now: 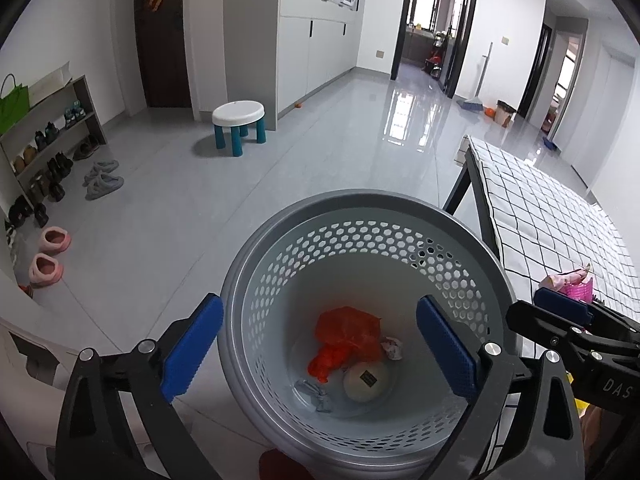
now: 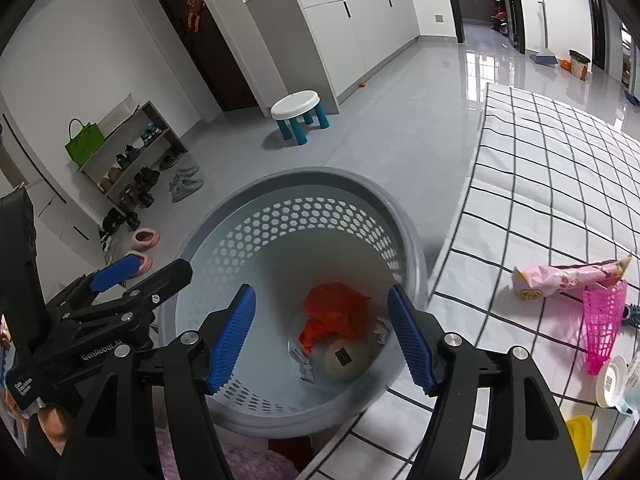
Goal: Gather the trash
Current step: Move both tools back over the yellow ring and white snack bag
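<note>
A grey perforated waste basket (image 1: 360,200) stands on the floor beside the checked table. At its bottom lie an orange plastic bag (image 1: 348,336), a round white object with a dark label (image 1: 366,380), crumpled paper (image 1: 392,348) and a grey scrap (image 1: 316,392). My left gripper (image 1: 320,346) hangs over the basket mouth, jaws wide open and empty. My right gripper (image 2: 322,338) hovers over the same basket (image 2: 304,176), open, nothing between its blue pads. On the table to the right lie a pink wrapper (image 2: 568,280) and a pink mesh cone (image 2: 602,328).
The checked tablecloth (image 2: 540,184) also bears a white lid (image 2: 610,380) and a yellow item (image 2: 580,436). A white stool with teal legs (image 1: 239,114), a shoe rack (image 1: 48,136), pink slippers (image 1: 50,254) and grey cabinets (image 1: 304,48) line the grey tiled floor.
</note>
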{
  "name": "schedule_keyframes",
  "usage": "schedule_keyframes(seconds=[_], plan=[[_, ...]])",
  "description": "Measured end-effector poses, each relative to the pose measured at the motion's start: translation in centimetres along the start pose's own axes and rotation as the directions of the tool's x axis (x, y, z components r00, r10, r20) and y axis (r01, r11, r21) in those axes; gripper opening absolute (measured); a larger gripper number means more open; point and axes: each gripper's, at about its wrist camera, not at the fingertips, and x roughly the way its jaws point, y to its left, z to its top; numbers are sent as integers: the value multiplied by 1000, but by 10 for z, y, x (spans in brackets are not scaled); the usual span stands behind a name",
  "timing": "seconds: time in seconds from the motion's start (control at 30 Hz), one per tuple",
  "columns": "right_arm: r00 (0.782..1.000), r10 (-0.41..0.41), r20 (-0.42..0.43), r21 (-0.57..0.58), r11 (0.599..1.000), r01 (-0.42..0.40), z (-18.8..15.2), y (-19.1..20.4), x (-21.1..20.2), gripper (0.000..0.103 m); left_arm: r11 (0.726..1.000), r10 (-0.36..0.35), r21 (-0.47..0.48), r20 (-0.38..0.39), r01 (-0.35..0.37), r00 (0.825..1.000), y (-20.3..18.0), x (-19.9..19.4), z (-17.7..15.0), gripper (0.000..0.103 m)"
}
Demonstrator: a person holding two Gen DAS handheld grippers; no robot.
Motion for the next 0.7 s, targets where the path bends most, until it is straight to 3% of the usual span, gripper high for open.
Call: schedule_keyframes(seconds=[0.7], plan=[[986,-134,99,126,985,121,-41,-60,-74,68,997,-54,66,71,49,996,-42,-29,-6,96]])
